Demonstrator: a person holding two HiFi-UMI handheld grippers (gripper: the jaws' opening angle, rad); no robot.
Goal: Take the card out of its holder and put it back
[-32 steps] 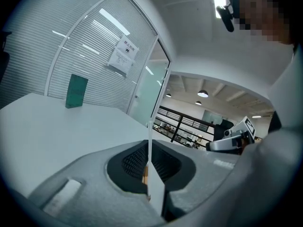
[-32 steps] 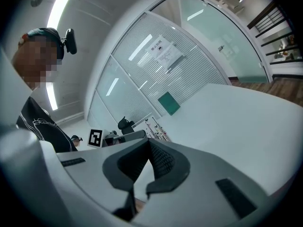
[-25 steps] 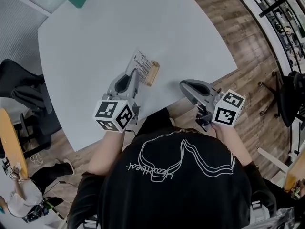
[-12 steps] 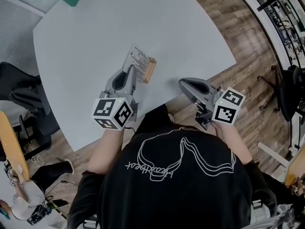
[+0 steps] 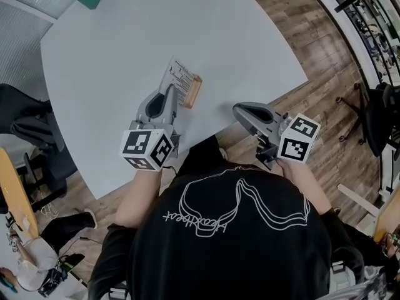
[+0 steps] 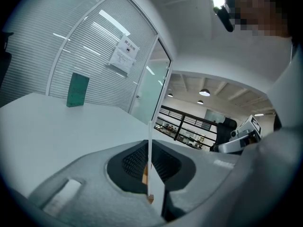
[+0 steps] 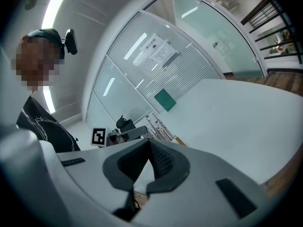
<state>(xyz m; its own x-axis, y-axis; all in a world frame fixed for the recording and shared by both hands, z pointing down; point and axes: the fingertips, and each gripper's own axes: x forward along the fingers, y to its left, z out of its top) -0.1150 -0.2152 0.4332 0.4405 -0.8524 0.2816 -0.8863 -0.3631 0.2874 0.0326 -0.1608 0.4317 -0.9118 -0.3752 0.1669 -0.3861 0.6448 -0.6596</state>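
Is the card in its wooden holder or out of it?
In, it seems: the card meets the wooden holder along one edge, with the left gripper shut on it.

No text reads clearly. Card: black print lines, too small to read. Notice on wall: heading plus lines, illegible. Shirt: white script, upside down, can't make out. 2 marker cubes: black-white square codes, no letters.
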